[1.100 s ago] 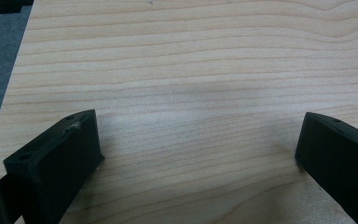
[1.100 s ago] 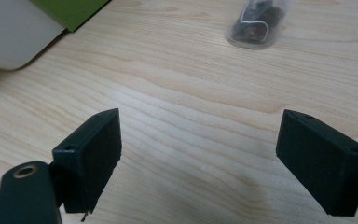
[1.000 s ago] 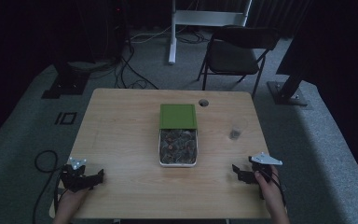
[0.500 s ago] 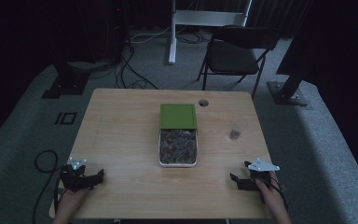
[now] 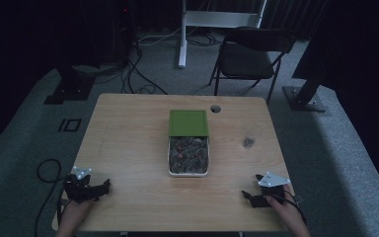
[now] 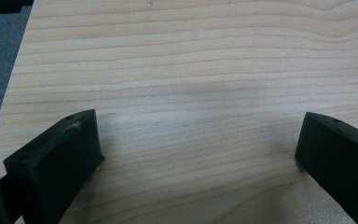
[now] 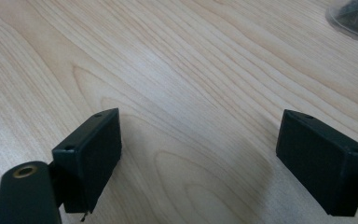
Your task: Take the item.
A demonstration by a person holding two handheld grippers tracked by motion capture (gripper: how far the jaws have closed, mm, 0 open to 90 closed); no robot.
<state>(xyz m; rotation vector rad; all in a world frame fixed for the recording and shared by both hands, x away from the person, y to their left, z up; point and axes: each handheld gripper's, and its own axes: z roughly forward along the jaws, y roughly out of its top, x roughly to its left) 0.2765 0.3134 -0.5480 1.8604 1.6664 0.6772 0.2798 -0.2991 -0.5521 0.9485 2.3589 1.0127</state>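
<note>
the room around the wooden table point(image 5: 128, 148) is dim, and in the high view the contents of the white tray point(image 5: 188, 173) at the table's middle read as a brownish-grey jumble, too small and dark to name. a green lid point(image 5: 188, 122) lies flat just beyond the tray, touching or overlapping its far end; which one cannot be told. a small clear cup point(image 5: 249, 138) stands to the right of the tray, well apart from it, with something dark in its bottom that stays unclear.

the left gripper point(image 5: 101, 186) rests at the near left corner of the table and the right gripper point(image 5: 247, 195) near the near right corner, each held by a hand cut off at the bottom edge. both are well apart from the tray.

the high view is too coarse to show the jaws, but the gripper views do. in the left gripper view the left gripper point(image 6: 198, 151) has its two black jaws spread wide over bare wood grain, nothing between them. in the right gripper view the right gripper point(image 7: 199, 149) also stands wide with nothing held, and the cup's clear base point(image 7: 354, 16) is cut off at the top right corner.
</note>
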